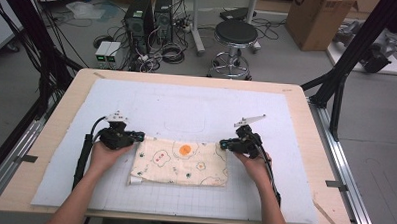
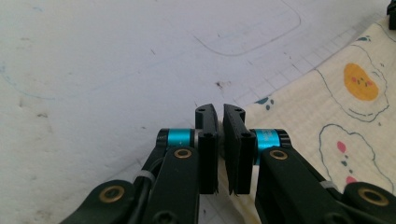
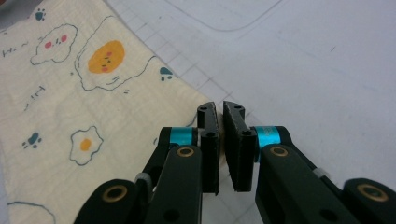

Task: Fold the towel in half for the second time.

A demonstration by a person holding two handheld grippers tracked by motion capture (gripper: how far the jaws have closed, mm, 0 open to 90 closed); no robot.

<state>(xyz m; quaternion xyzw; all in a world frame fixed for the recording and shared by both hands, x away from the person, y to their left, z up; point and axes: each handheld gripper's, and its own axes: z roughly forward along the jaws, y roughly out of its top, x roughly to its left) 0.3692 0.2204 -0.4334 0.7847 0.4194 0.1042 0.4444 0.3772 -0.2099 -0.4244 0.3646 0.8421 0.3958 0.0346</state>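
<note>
One patterned cloth (image 1: 179,163) lies on one white mat (image 1: 186,106), between two grippers' fingers; one stool (image 1: 235,33) stands beyond the desk (image 1: 306,116).

The cloth (image 2: 327,121) runs off the right edge in the left gripper view and off the left and bottom edges in the right gripper view. Its corners lie hidden under each gripper's jaws, so whether the pads pinch fabric cannot be told.
</note>
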